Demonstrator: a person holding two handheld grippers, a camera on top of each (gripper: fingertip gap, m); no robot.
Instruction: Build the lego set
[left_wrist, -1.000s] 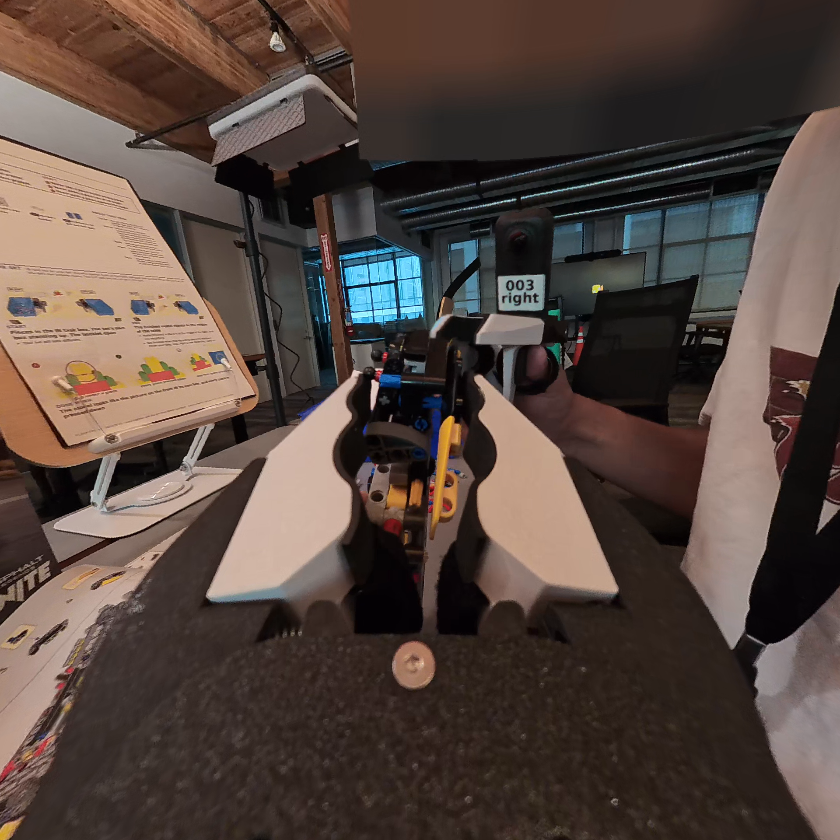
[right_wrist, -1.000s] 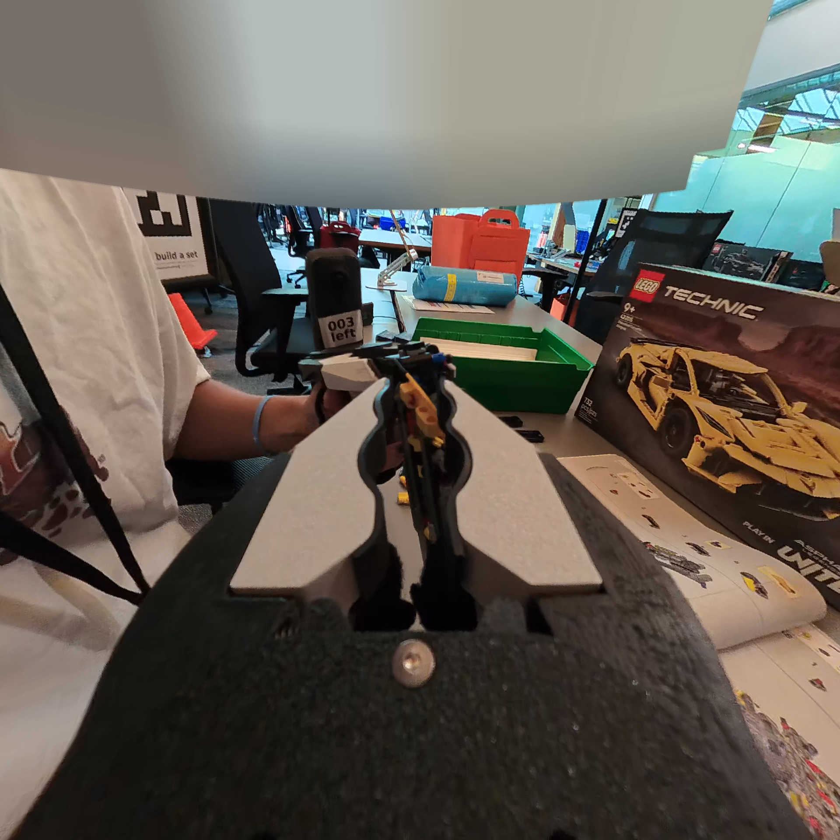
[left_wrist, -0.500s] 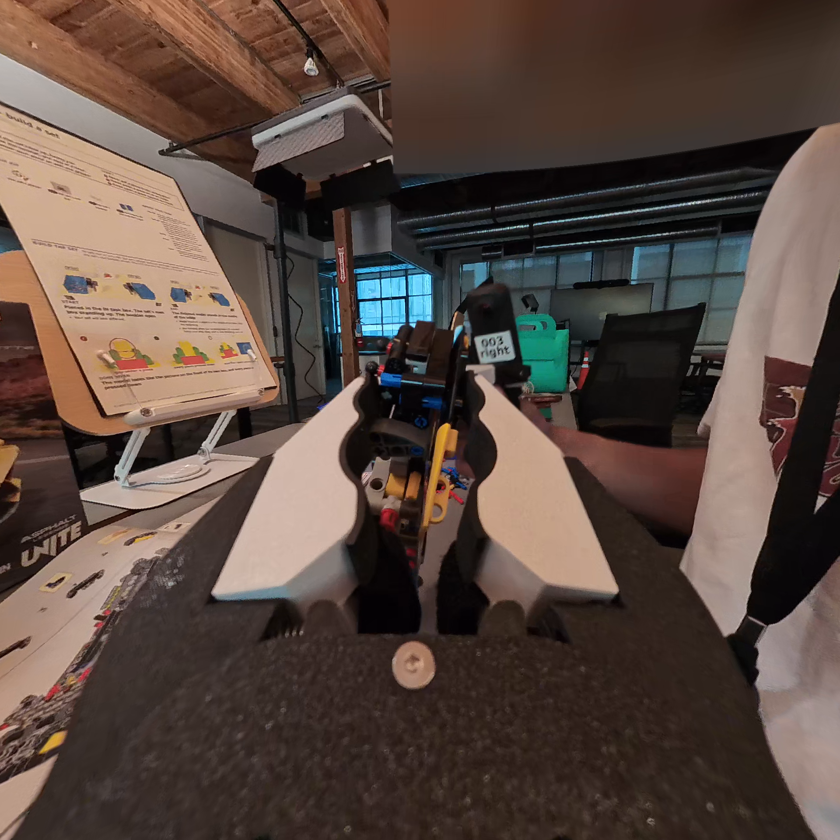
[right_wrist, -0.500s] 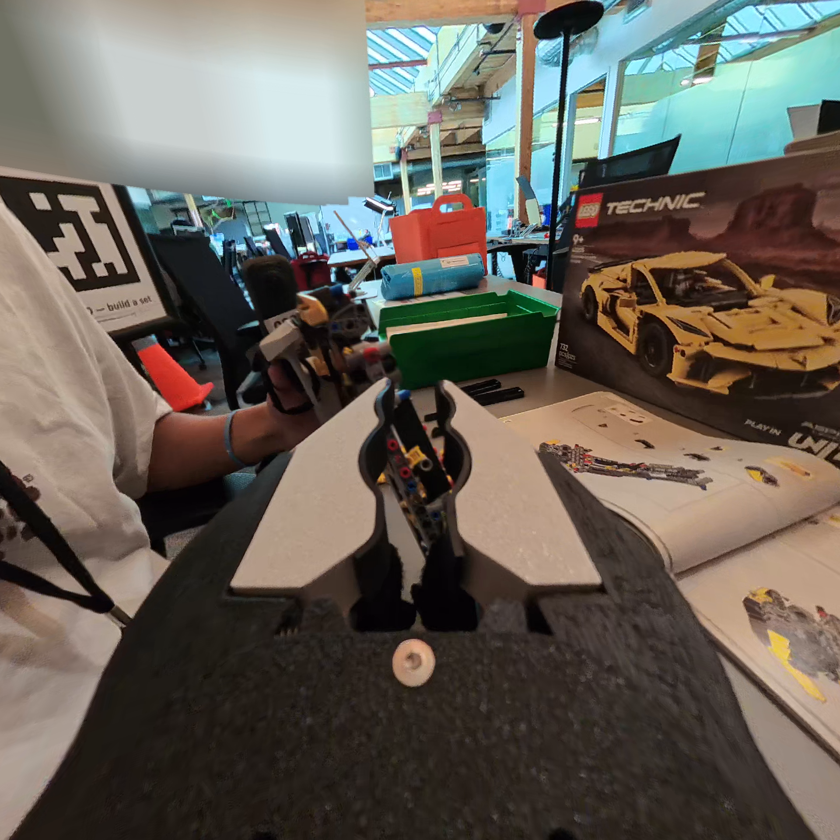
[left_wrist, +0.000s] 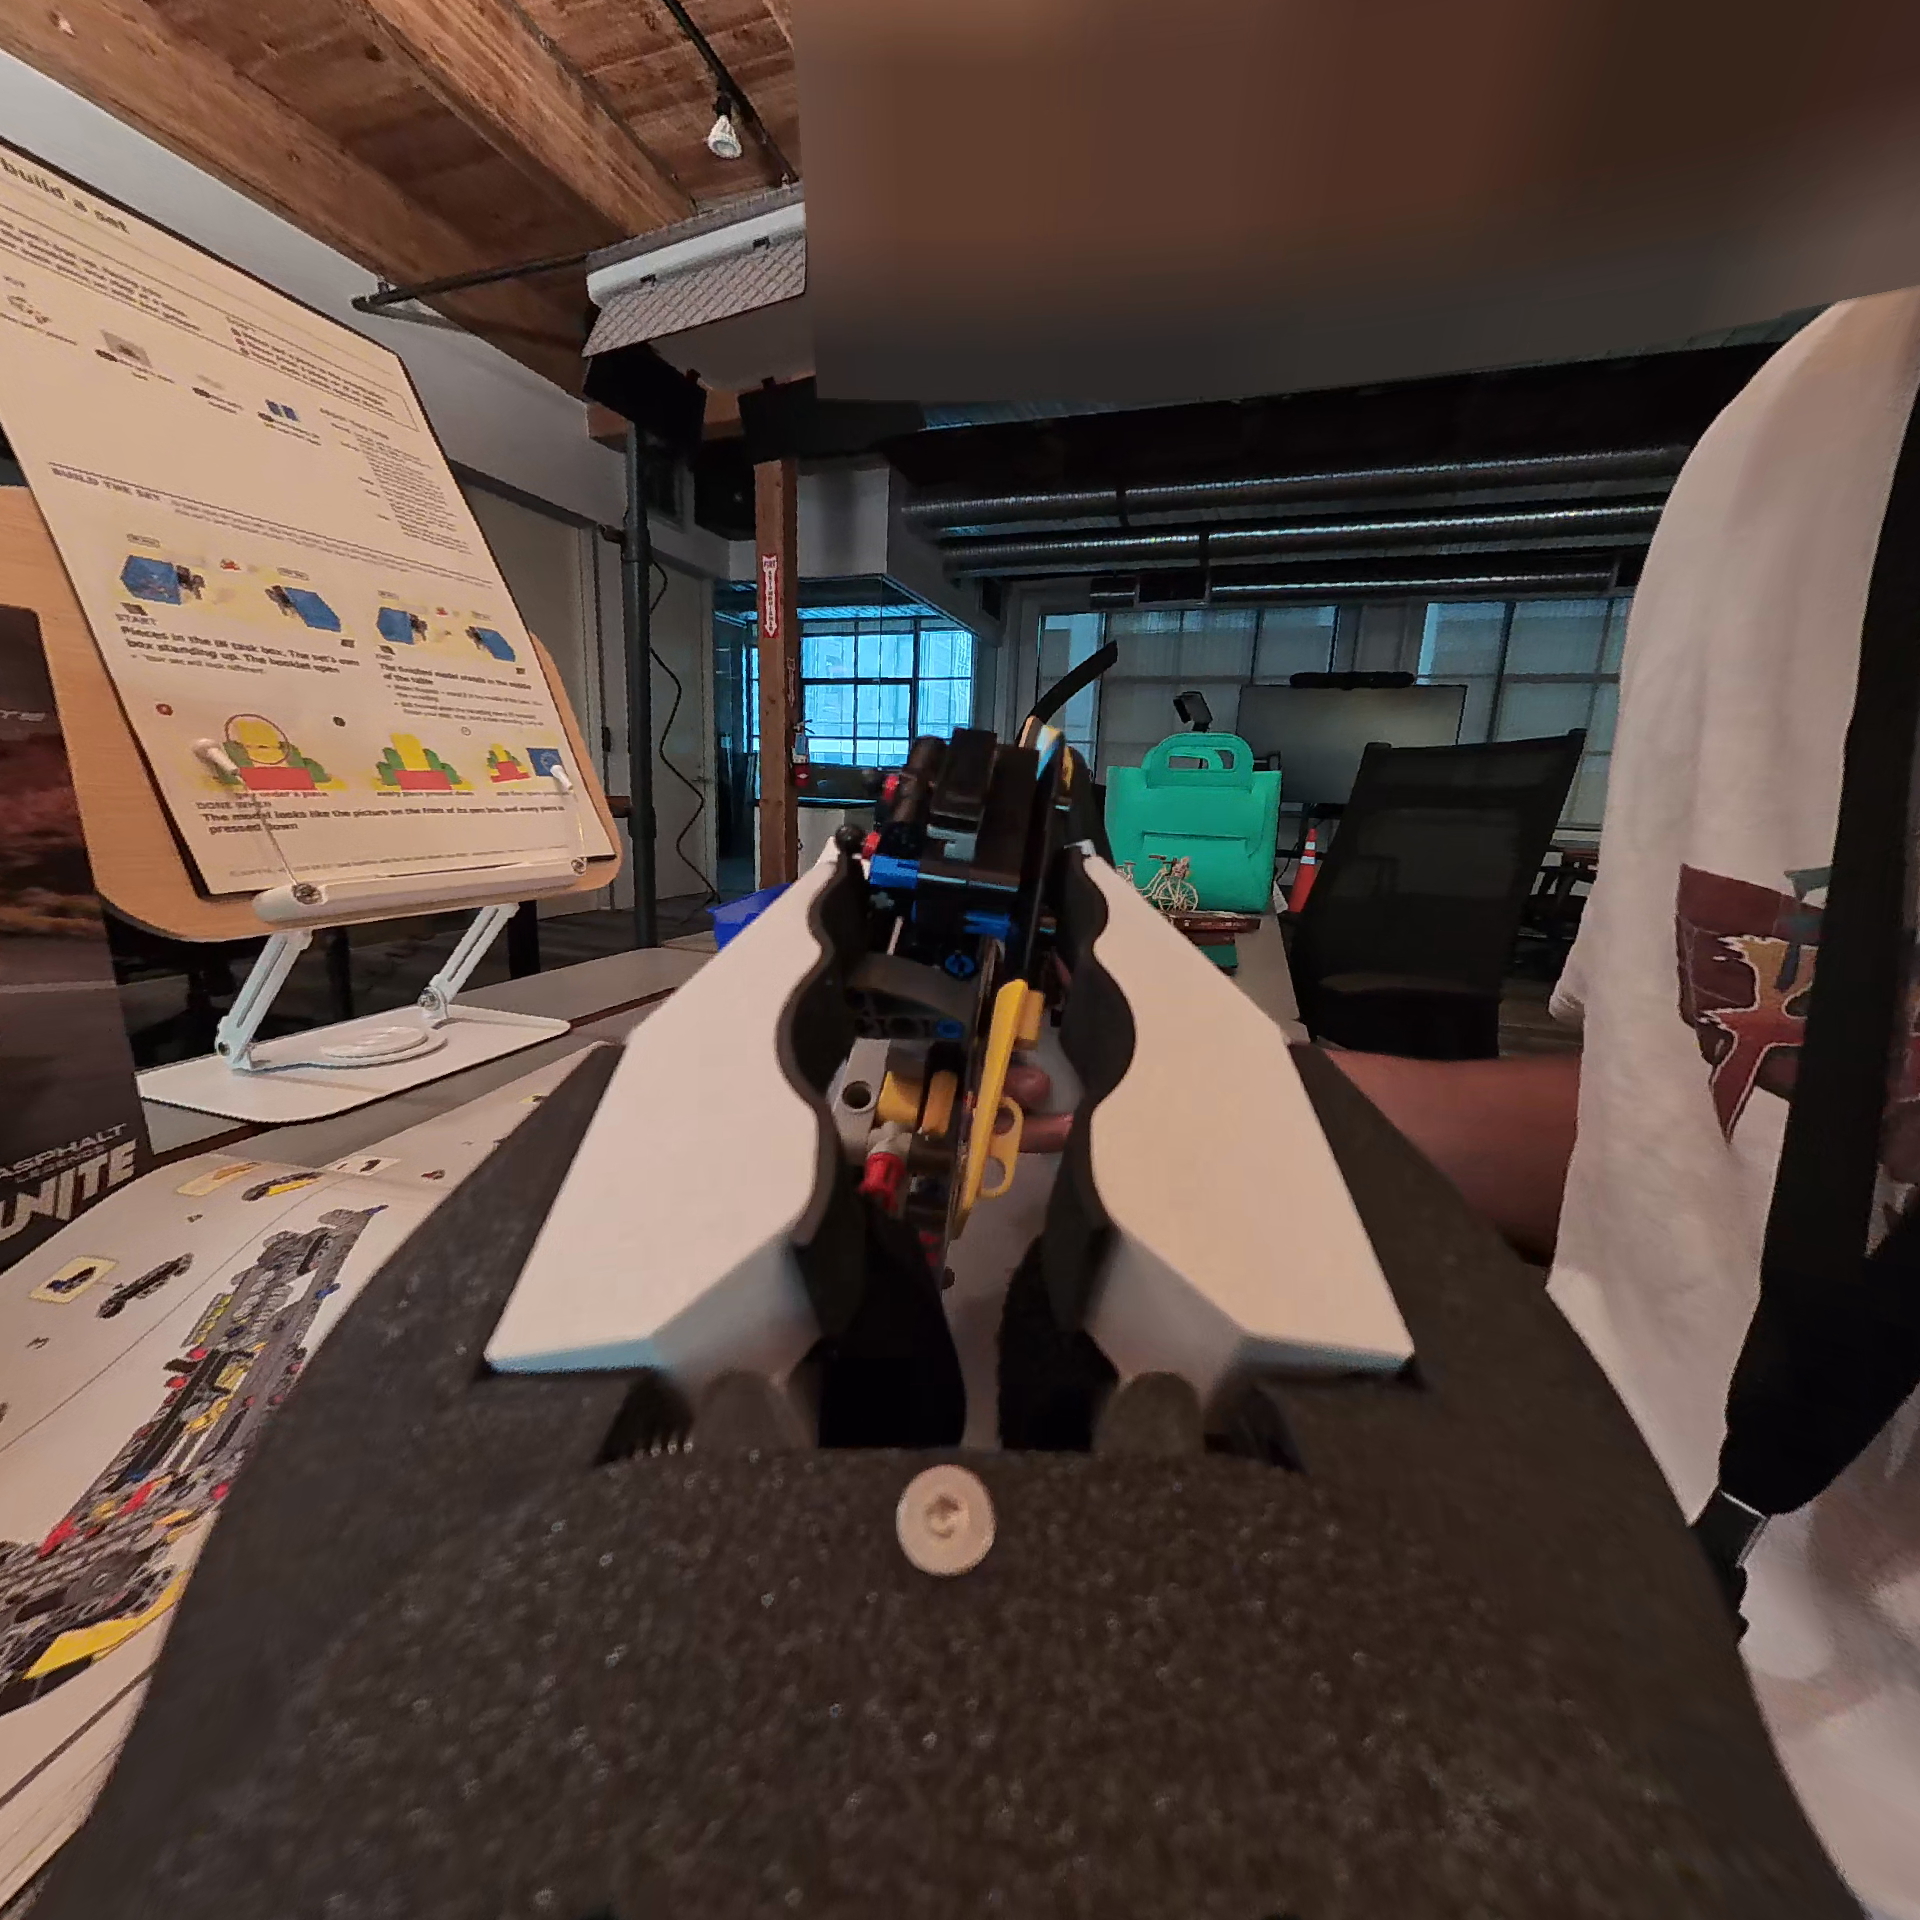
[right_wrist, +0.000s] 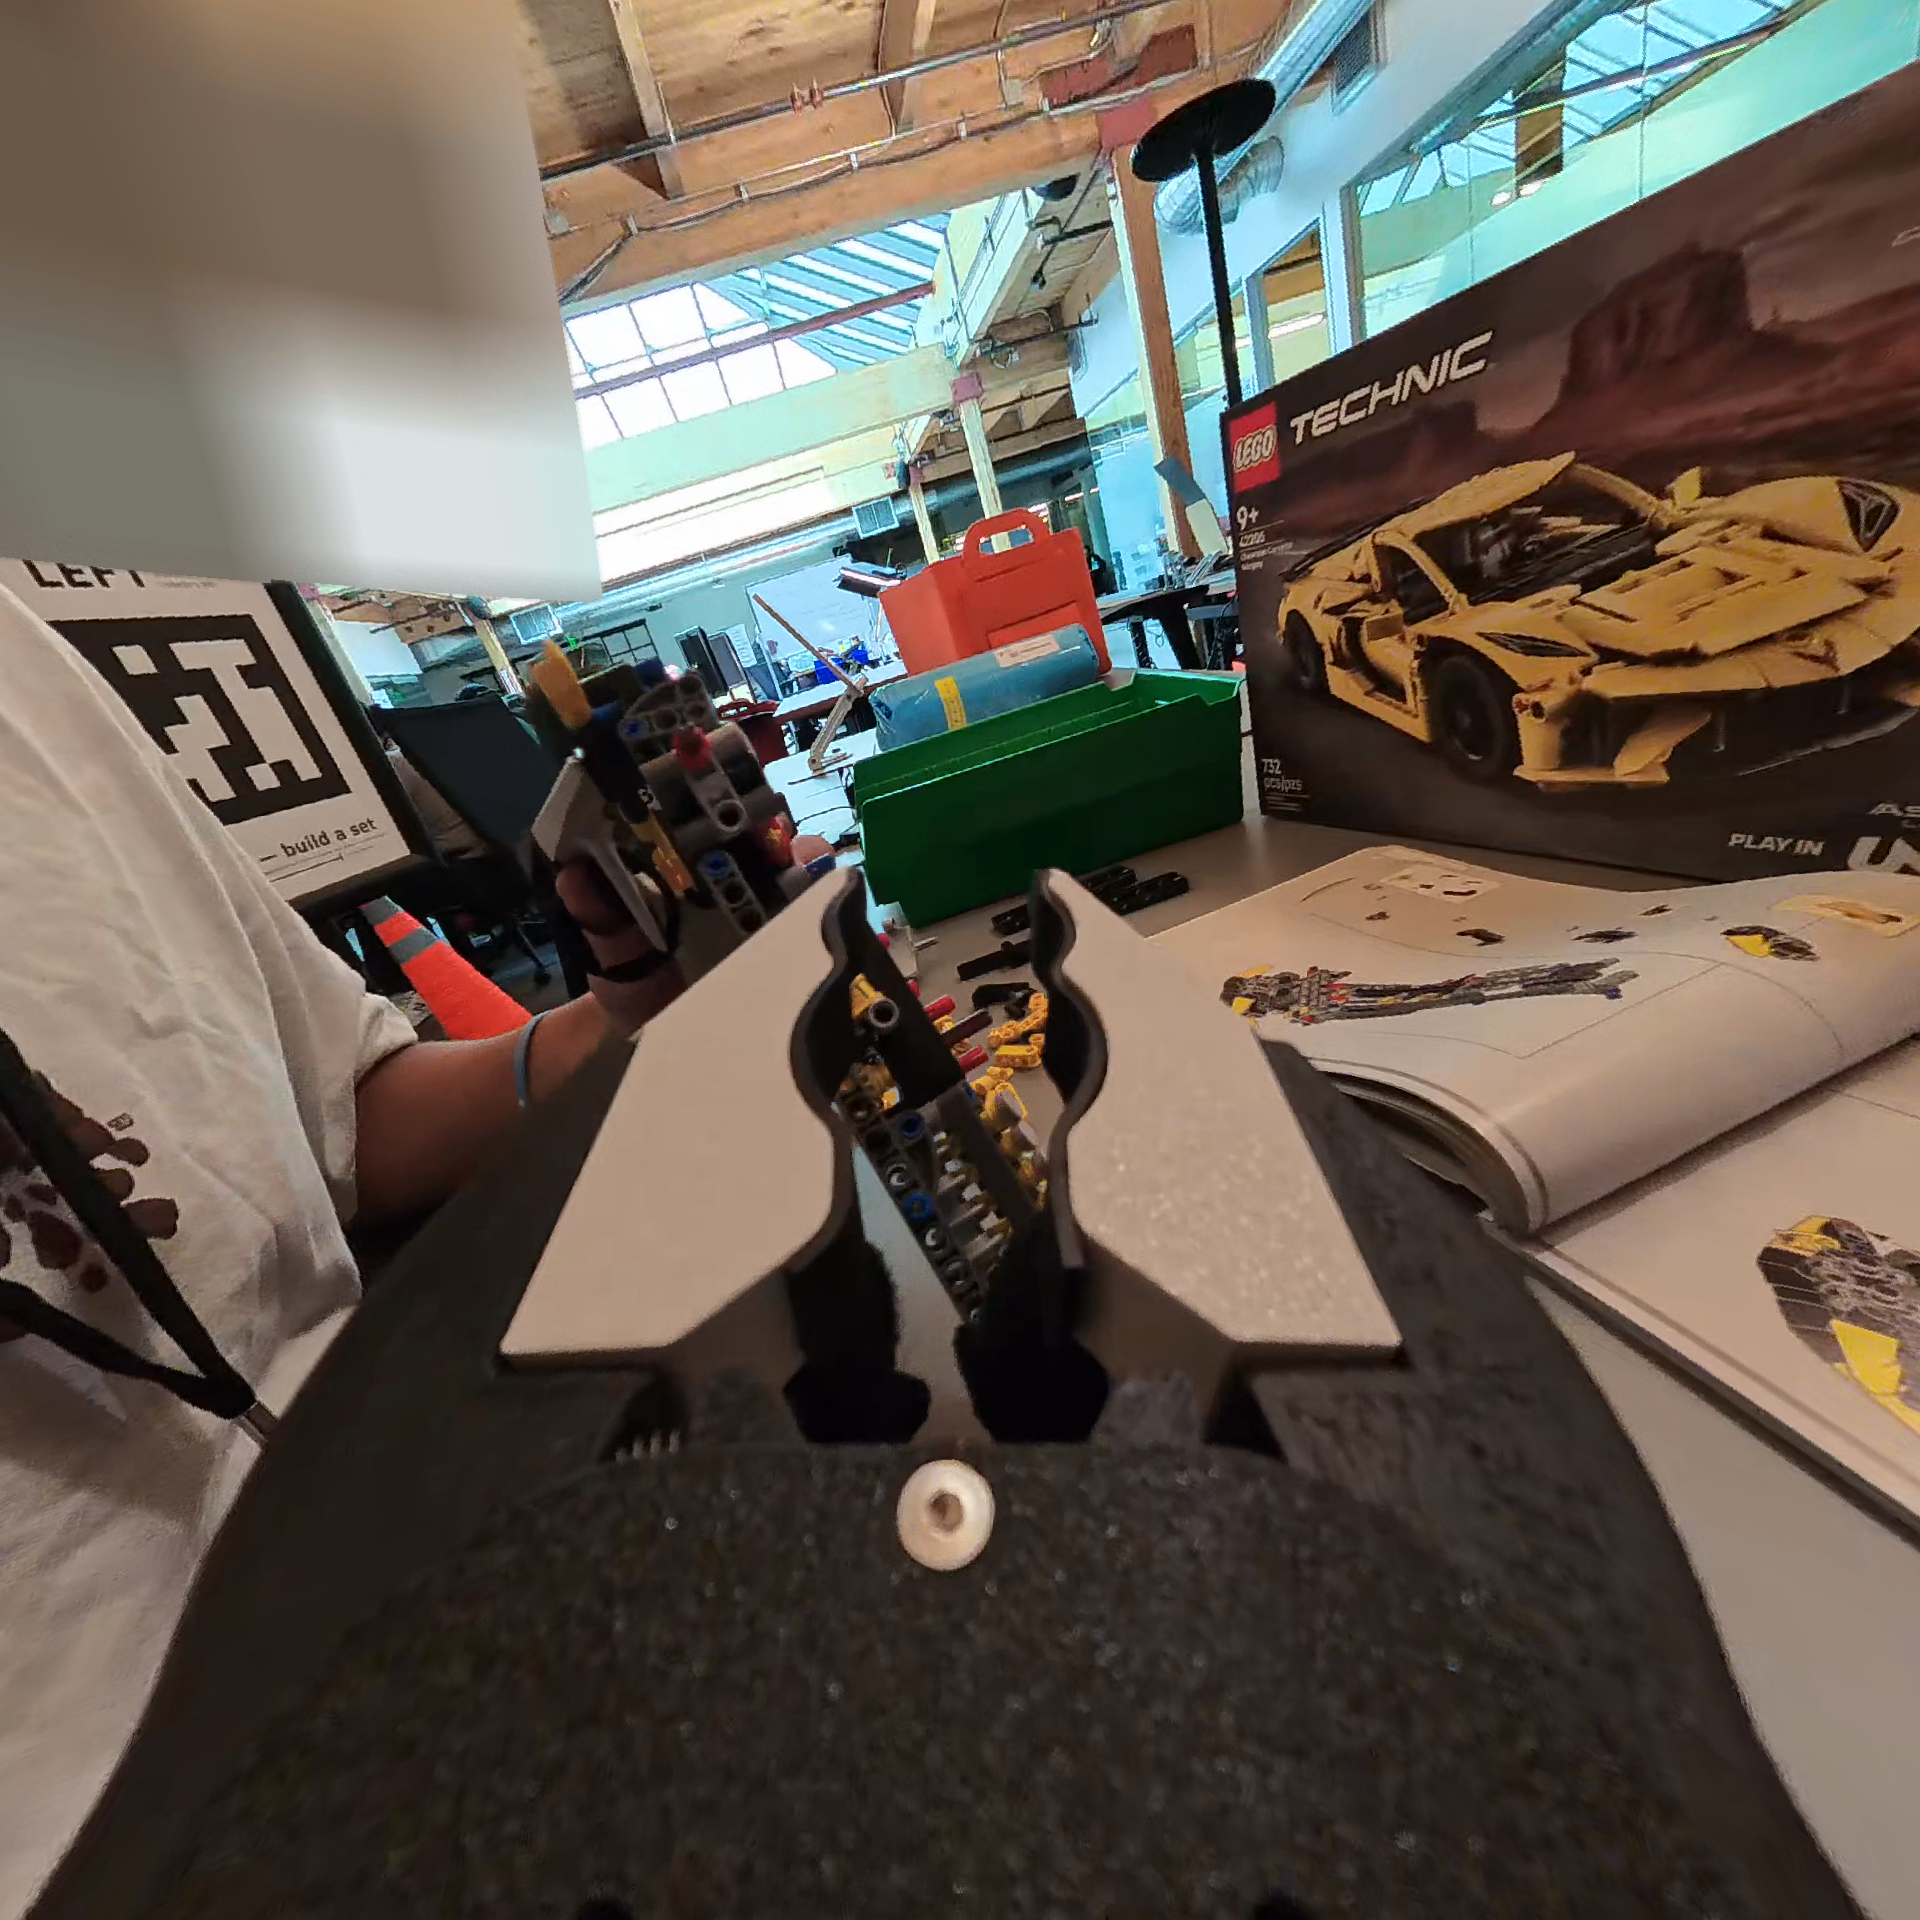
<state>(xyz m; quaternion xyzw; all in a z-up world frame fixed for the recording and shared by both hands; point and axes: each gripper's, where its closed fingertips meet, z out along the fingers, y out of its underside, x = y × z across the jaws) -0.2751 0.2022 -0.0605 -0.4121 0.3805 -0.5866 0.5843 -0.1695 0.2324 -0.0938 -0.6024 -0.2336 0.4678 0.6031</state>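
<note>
Grey table (right_wrist: 1299, 862) is carrying the scene. Green bin (right_wrist: 1049, 790) is sitting on it toward the back, set box (right_wrist: 1579, 623) is standing upright just right of the bin, open instruction booklet (right_wrist: 1558, 997) is lying flat in front of the box. Loose small pieces (right_wrist: 1008, 1029), yellow, black and red, are lying scattered near the bin. White stand (left_wrist: 353, 1049) with a sheet is resting on the table's far side

Legible print noted, wording not transcribed:
- Dark lego set box (right_wrist: 1579, 665), front panel: brand logo, title, age/piece figs.
- Open instruction booklet (right_wrist: 1507, 997): step nos. too small to read.
- Instruction sheet (left_wrist: 281, 623) on stand: headings, captions.
- Fiducial marker board (right_wrist: 218, 717): caption lines.
- Red vertical sign (left_wrist: 770, 595) on wood post.
- Blue roll (right_wrist: 987, 681): small labels, illegible.
</note>
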